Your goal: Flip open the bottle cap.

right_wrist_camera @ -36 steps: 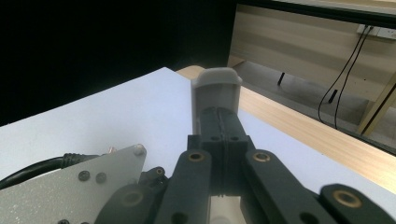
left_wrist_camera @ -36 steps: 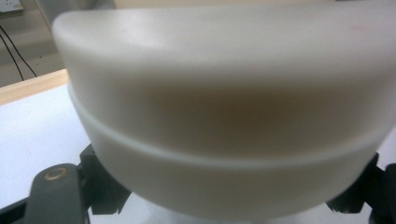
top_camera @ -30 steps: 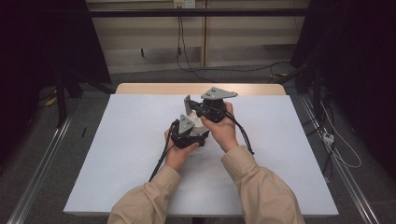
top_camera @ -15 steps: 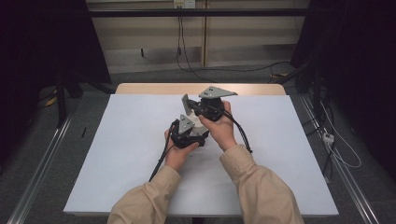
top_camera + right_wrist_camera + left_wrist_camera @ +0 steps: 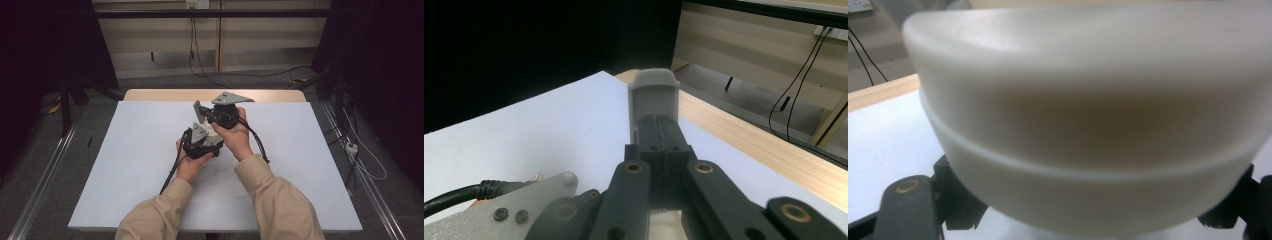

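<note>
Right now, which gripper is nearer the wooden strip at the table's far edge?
Right. The right gripper is just short of the wooden strip; the left gripper sits behind it, closer to the person.

The wide, rounded white object (image 5: 1088, 125) in the left gripper view looks like smooth plastic with a soft satin sheen and a thin raised seam running around it. The flat white sheet covering the desk (image 5: 140, 165) is matt and even, and the bare strip along its far edge (image 5: 165, 95) is pale wood with visible grain. The right hand-held gripper (image 5: 659, 135) has matt black plastic links with brass-coloured pins, and beyond its tips stands a pale grey, finely grained matt piece (image 5: 654, 95). The person's beige sleeves (image 5: 280, 200) are soft, creased cloth.
</note>
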`<state>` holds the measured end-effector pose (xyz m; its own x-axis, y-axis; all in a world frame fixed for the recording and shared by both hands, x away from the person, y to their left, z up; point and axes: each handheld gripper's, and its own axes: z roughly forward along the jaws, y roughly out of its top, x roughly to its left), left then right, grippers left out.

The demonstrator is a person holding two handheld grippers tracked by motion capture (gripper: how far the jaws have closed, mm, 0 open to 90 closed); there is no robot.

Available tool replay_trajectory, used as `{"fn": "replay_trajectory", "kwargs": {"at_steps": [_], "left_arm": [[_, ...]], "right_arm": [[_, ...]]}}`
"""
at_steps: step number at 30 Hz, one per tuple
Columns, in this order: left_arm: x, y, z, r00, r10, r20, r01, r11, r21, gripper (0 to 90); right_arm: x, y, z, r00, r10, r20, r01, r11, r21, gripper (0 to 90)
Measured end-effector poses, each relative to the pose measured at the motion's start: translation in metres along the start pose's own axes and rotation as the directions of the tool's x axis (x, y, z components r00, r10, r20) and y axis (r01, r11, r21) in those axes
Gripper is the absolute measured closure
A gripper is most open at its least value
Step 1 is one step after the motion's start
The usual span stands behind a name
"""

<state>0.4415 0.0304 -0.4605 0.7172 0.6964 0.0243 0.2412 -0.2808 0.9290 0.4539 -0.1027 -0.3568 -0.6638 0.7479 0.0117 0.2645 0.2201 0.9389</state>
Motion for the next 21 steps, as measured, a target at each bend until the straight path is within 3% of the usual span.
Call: {"fn": "replay_trajectory", "kwargs": {"at_steps": [21], "left_arm": [[-0.0001,-0.0001,-0.0001,1.0,0.001,-0.001,-0.001,1.0,0.001,18.5]], "right_arm": [[-0.0037,-0.005,0.0082,0.9998,0.014,-0.017,-0.014,1.0,0.009,90.0]]}}
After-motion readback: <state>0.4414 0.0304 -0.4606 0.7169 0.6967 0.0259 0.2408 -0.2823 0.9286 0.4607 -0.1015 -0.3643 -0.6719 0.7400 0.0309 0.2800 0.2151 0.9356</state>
